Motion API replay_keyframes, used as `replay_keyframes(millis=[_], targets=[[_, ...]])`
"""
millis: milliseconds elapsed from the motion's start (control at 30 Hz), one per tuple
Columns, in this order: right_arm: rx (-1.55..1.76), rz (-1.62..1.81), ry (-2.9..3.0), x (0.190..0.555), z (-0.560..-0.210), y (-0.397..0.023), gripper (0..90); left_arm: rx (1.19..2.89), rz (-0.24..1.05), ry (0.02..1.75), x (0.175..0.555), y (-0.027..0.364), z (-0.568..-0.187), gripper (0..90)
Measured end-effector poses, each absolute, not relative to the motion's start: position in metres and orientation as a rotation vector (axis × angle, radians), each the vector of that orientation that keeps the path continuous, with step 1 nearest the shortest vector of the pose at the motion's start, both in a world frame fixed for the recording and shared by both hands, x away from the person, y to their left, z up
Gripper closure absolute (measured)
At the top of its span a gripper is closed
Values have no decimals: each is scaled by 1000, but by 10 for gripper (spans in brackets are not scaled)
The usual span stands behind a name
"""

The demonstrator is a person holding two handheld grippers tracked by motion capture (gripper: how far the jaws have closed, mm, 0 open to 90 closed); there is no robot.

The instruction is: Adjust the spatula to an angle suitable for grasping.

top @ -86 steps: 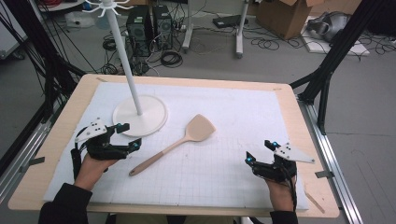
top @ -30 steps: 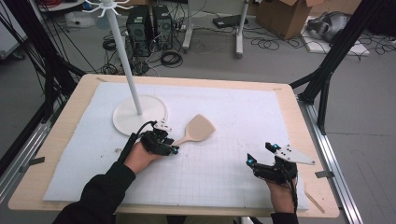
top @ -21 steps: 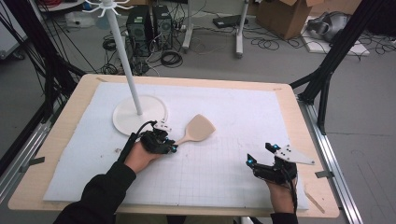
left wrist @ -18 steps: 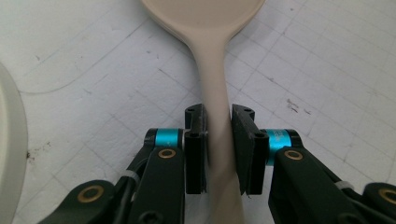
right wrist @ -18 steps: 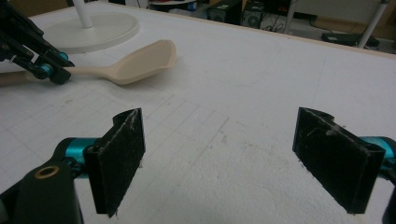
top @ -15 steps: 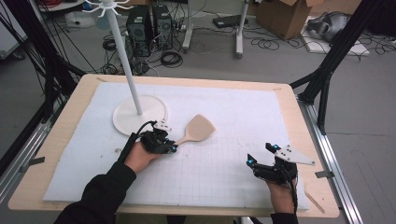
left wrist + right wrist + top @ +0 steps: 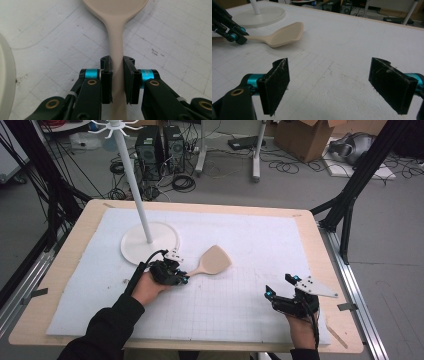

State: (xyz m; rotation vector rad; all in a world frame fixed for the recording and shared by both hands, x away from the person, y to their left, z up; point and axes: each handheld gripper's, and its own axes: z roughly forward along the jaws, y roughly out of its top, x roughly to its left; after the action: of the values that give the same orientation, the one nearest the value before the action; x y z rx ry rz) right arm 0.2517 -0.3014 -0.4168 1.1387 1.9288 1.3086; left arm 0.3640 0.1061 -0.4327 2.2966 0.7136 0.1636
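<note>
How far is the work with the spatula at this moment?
Done: the left gripper has reached the spatula, and its jaws have just been closing; they now clamp the handle. In hand: the grip only, since the spatula lies flat on the white mat. Left: lifting it, probably toward the white stand beside it, though that is a guess. The right gripper rests open with nothing between its jaws.

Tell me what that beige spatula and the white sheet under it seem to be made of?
The spatula looks like smooth moulded plastic or silicone, possibly pale wood: an even beige colour, matte sheen, rounded edges, no clear grain. The white sheet looks like a soft foam or felt mat: its surface is pitted and slightly fuzzy in the close views, printed with a faint grid and scuffed with dark specks.
</note>
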Motion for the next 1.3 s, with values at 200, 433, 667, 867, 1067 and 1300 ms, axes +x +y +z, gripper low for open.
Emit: replay_keyframes(millis=[200, 433, 667, 867, 1067, 1300], targets=[[1134, 1310, 1927, 252, -417, -301, 158, 2318, 158, 669, 360, 104, -431, 782], [1135, 1308, 1927, 252, -417, -301, 157, 2306, 146, 614, 355, 103, -427, 782], [1142, 1309, 1927, 251, -417, -300, 158, 2295, 113, 483, 345, 100, -420, 781], [1137, 1313, 1923, 251, -416, -300, 158, 2292, 87, 384, 337, 95, -418, 781], [1135, 1313, 1922, 251, -416, -300, 158, 2317, 52, 255, 329, 89, -419, 781], [1141, 1313, 1922, 251, -416, -300, 158, 2321, 31, 123, 320, 83, -421, 780]])
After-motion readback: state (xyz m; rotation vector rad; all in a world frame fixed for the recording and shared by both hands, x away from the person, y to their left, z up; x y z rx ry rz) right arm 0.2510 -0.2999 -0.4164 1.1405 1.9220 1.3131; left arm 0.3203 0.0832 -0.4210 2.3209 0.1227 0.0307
